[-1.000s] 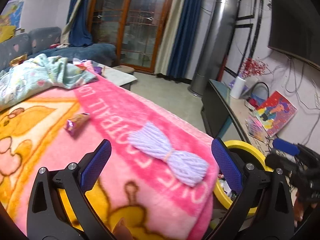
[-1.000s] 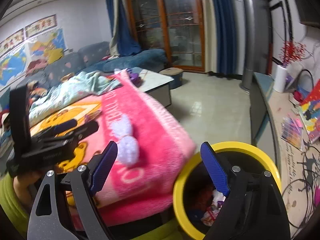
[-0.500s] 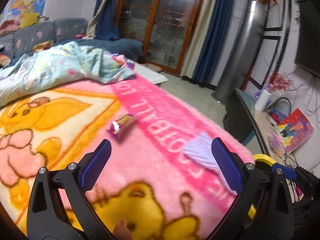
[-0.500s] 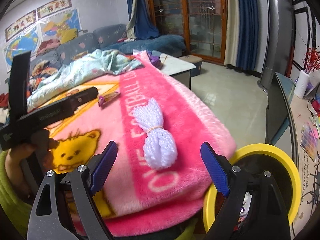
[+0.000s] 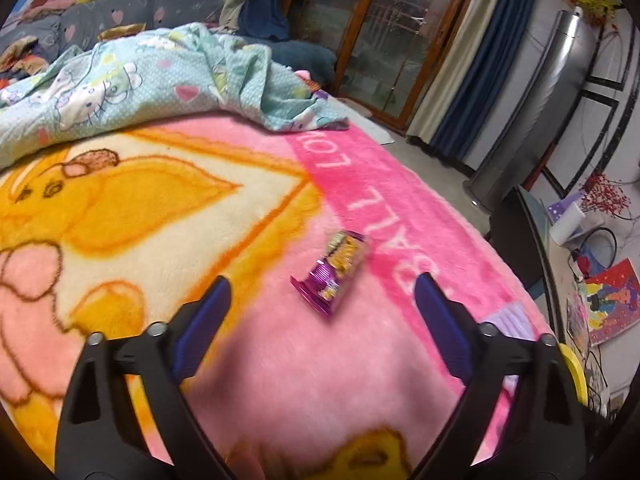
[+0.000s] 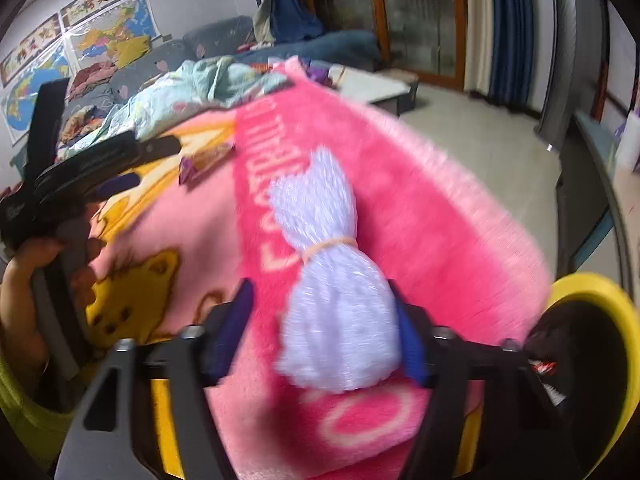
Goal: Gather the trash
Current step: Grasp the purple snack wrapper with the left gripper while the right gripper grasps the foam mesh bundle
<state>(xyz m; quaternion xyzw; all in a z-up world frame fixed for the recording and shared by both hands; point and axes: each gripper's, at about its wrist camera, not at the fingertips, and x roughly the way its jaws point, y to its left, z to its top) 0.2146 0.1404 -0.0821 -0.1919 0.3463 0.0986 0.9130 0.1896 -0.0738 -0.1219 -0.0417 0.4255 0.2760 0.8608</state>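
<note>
Both jaws apart; I straddle yarn bundle [image 6: 336, 280] with right gripper [image 6: 324, 328], left gripper [image 5: 320, 312] near wrapper [image 5: 334, 272]; squeeze mid-bundle, low.

The right gripper [image 6: 324, 328] has its fingers [image 6: 406, 340] spread around the lavender yarn bundle [image 6: 332, 280] on the pink blanket [image 6: 440, 216].

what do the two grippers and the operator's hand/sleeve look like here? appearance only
Both grippers are alike: the left gripper and right gripper have black, angular triangulated finger arms with cut-out slots and silver bolt heads, tipped with flat blue pads. No cables show. In the right wrist view the left hand is bare-skinned on a black handle bearing small, unreadable white lettering, with a yellow-green sleeve below.
</note>
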